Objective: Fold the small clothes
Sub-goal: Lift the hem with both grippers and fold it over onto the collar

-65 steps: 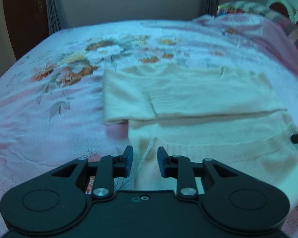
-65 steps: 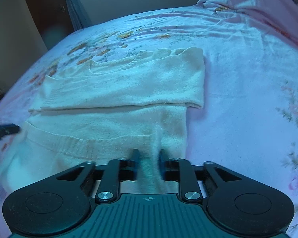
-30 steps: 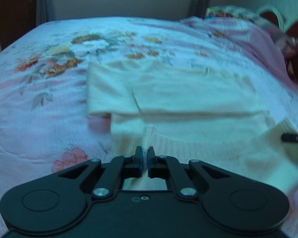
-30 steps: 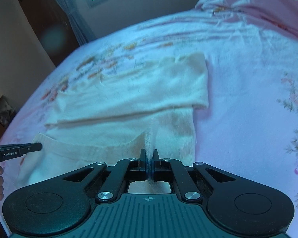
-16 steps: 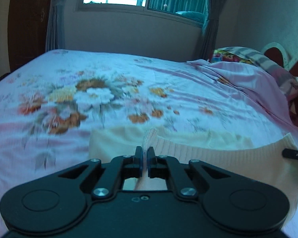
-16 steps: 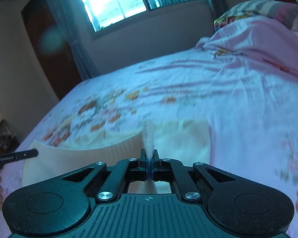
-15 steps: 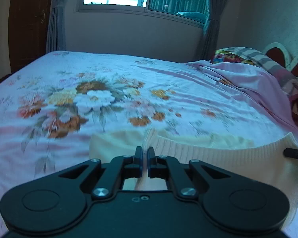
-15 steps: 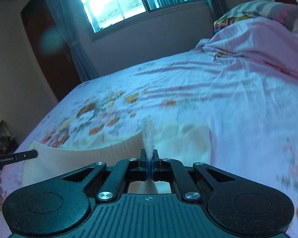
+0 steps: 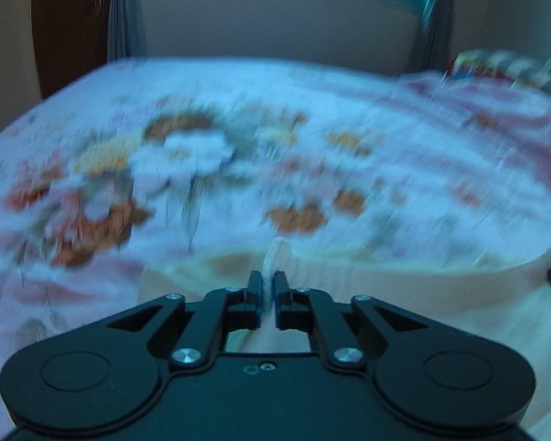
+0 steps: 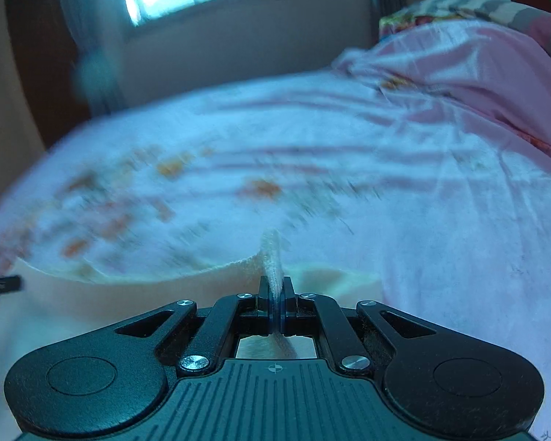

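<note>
The cream sweater (image 9: 404, 286) lay on the near part of the floral bed (image 9: 385, 169), its hem clamped by the right gripper (image 10: 276, 296); the left gripper's (image 9: 268, 290) jaws had just been opening, hem between them.

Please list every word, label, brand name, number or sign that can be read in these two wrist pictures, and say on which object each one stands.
No text can be read in either view.
The other gripper's tip at the left edge of the right wrist view, the left gripper, is too blurred to show any label.
The right gripper carries only a small crosshair mark, no letters.
The sweater and the floral bedsheet show no writing.
</note>
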`<action>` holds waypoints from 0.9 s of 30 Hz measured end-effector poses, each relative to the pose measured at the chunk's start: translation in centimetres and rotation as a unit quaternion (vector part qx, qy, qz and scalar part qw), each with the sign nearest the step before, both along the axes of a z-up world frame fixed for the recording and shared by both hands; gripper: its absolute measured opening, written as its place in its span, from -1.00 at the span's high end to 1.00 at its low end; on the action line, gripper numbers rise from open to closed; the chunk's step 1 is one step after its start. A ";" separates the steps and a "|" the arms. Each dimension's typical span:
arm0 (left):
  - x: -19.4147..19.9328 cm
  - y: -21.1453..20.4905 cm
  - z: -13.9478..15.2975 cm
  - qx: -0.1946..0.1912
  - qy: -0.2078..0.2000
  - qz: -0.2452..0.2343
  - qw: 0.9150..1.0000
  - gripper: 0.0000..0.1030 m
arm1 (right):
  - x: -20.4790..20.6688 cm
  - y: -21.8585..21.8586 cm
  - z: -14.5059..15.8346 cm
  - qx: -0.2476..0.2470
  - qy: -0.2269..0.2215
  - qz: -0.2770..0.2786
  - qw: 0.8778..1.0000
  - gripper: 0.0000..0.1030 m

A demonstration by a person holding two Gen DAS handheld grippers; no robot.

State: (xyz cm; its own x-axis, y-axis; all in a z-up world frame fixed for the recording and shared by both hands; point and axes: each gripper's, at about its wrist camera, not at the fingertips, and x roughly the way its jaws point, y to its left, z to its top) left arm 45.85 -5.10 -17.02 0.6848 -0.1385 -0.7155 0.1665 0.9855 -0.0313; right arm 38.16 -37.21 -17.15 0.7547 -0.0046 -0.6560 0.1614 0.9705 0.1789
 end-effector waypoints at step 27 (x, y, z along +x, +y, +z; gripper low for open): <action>0.6 1.4 -0.9 -0.020 0.019 -0.020 0.999 0.94 | 1.4 -1.6 -1.7 0.031 0.042 0.037 0.998 0.95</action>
